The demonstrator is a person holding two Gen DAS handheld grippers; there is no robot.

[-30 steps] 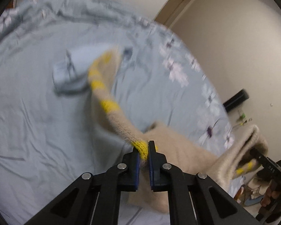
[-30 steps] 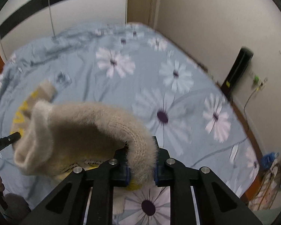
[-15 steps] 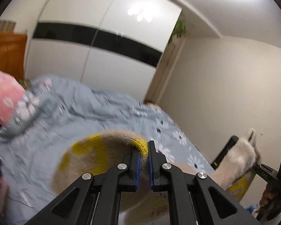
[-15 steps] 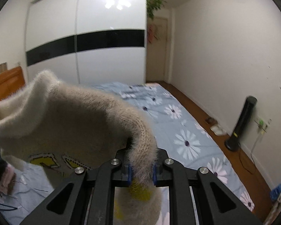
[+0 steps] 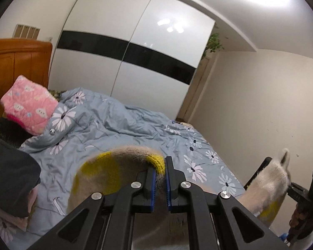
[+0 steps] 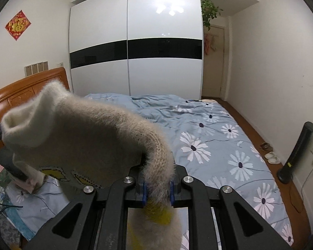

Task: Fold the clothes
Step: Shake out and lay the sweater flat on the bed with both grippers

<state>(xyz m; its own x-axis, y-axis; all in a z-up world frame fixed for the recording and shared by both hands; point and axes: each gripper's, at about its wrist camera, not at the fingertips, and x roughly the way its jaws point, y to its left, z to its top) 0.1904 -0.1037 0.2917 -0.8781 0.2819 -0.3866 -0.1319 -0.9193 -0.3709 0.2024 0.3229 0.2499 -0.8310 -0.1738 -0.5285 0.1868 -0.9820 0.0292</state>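
A fuzzy beige knitted sweater point(image 6: 77, 137) with yellow patches hangs in the air above the bed, held at two ends. My left gripper point(image 5: 160, 179) is shut on a yellow-trimmed edge of the sweater point(image 5: 119, 166). My right gripper point(image 6: 157, 189) is shut on a thick beige fold of it, and shows at the right edge of the left wrist view point(image 5: 298, 191) with the sweater's collar end point(image 5: 271, 179) in it. The sweater's lower part hangs below both grippers, out of sight.
The bed point(image 6: 208, 137) has a blue quilt with white daisies. A pink pillow point(image 5: 29, 110) lies by the wooden headboard point(image 5: 16, 66). Dark clothing point(image 5: 8, 177) sits at the left. A white wardrobe point(image 6: 135, 52) stands behind; a black tower fan point(image 6: 296, 152) and slippers point(image 6: 271, 158) are right.
Both grippers have lifted the sweater off the bed and tilted up, so the views now show the wardrobe and walls. Both stay shut on the sweater.
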